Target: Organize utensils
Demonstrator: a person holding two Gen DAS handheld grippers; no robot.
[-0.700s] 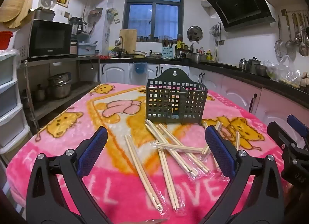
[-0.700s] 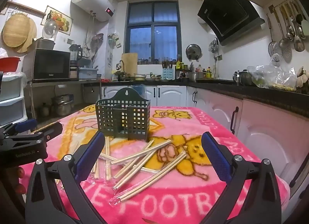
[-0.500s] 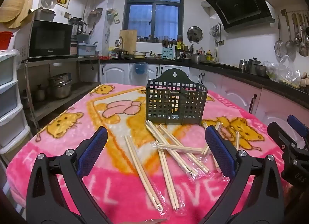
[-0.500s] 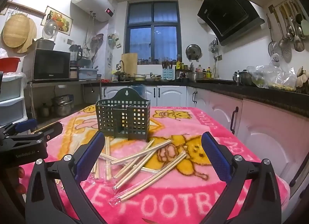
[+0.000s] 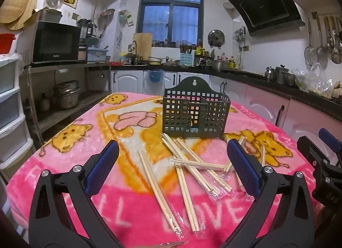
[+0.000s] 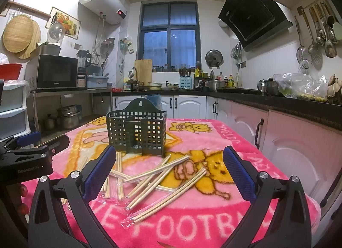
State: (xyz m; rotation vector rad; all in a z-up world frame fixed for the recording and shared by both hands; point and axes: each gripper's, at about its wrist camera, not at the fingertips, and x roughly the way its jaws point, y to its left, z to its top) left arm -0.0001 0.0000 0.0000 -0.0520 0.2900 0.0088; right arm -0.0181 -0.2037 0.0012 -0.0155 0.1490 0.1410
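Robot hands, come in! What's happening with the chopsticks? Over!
Left gripper open, empty. Right gripper open, empty. Wrapped chopsticks scattered on the pink blanket, none in the green utensil holder. Nothing blocking it. Over.

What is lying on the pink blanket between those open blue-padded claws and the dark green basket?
Wrapped pairs of chopsticks, scattered crisscross between the left gripper and the basket; the right wrist view shows the same.

Each handheld gripper — the left gripper (image 5: 172,160) and the right gripper (image 6: 168,164) — was a black plastic clamp frame with silver screw heads, blue textured finger pads (image 5: 243,169), and small white lettering on its side.
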